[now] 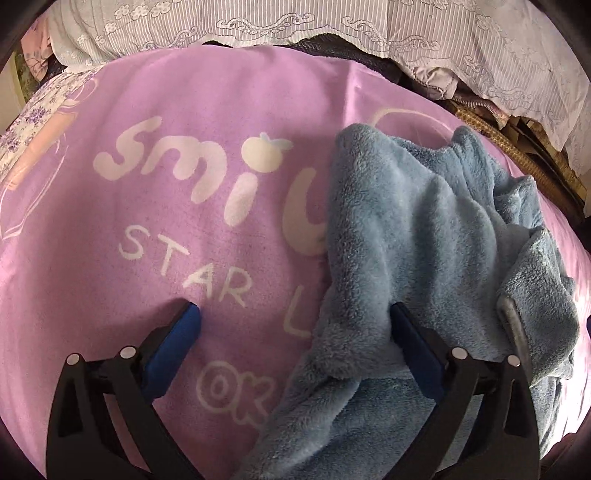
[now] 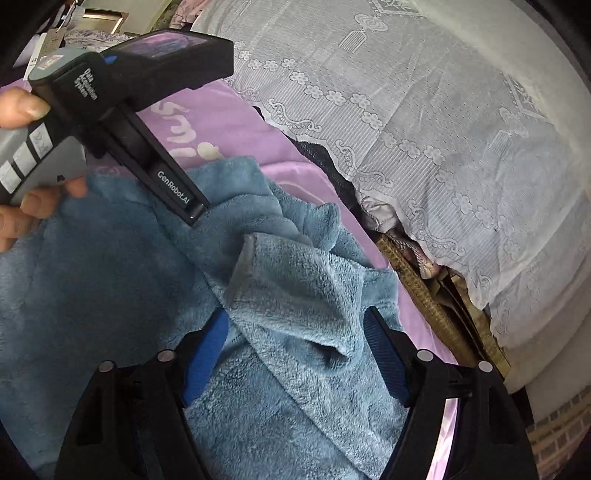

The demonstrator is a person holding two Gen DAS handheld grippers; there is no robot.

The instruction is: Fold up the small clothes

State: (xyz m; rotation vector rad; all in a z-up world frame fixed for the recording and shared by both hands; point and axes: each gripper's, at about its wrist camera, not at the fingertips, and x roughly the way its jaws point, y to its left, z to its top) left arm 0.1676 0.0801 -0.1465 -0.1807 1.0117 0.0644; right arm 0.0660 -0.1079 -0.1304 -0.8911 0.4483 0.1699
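Observation:
A blue fleece garment [image 1: 424, 229] lies crumpled on the right part of a pink blanket [image 1: 110, 258] printed with white letters. My left gripper [image 1: 291, 314] stands open wide over the garment's left edge; its right finger [image 1: 410, 339] rests on the fleece and its left finger is over bare blanket. In the right wrist view my right gripper [image 2: 295, 321] straddles a raised fold of the fleece garment [image 2: 295, 295] that ends in a grey band [image 2: 243, 266]; I see no pad pressing on the fold. A hand [image 2: 22, 107] holds the left gripper, whose finger [image 2: 173, 188] touches the fleece.
A white lace cloth [image 1: 332, 22] hangs along the back and right side [image 2: 424, 129]. Floral fabric [image 1: 29, 122] lies at the far left. A woven mat edge [image 2: 428, 302] runs beside the blanket on the right. Brick-patterned wall [image 2: 554, 435] shows at lower right.

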